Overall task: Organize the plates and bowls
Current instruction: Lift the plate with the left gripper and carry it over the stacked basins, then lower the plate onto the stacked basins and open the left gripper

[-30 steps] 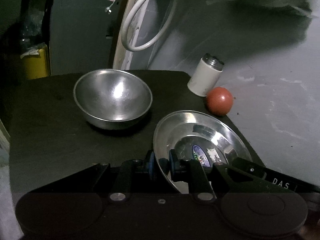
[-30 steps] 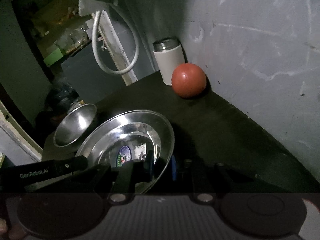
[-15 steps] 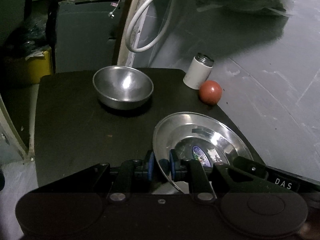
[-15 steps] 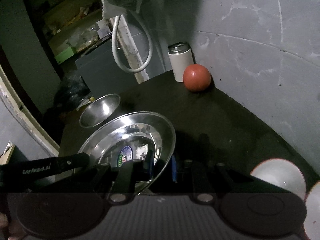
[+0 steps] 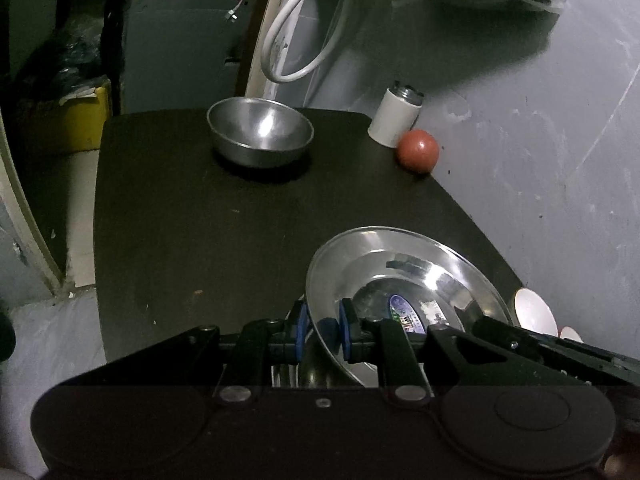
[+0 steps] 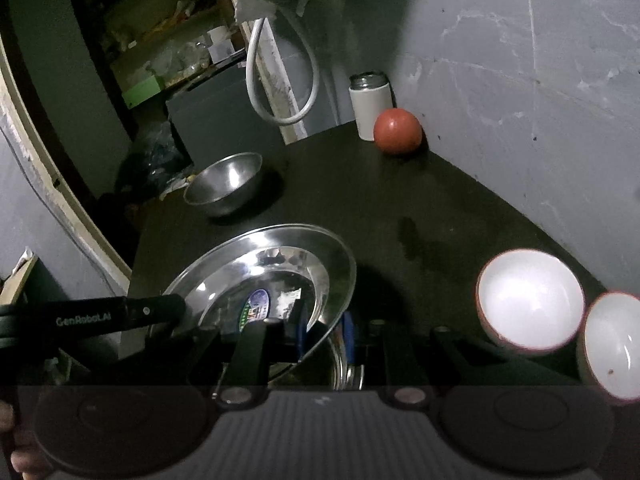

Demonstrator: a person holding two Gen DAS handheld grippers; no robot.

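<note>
A shiny steel plate (image 5: pixel 400 272) with a blue sticker hangs tilted over the near part of the black table (image 5: pixel 180 220). My left gripper (image 5: pixel 323 330) is shut on its near left rim, blue pads on both sides. In the right wrist view the same plate (image 6: pixel 272 268) is pinched at its near right rim by my right gripper (image 6: pixel 326 334). A steel bowl (image 5: pixel 260 130) stands empty at the table's far side, also seen as the steel bowl (image 6: pixel 224 182). Two white bowls (image 6: pixel 528 300) sit side by side at the near right.
A white canister (image 5: pixel 394 114) and a red ball (image 5: pixel 418 148) stand at the far right corner against the grey wall. A white hose (image 5: pixel 296 40) hangs behind the table. Another steel rim (image 6: pixel 344 368) shows dimly under the held plate.
Both grippers have drawn back with the plate, away from the steel bowl, canister and ball, which now look farther off. The white bowls have come into view at the right.
</note>
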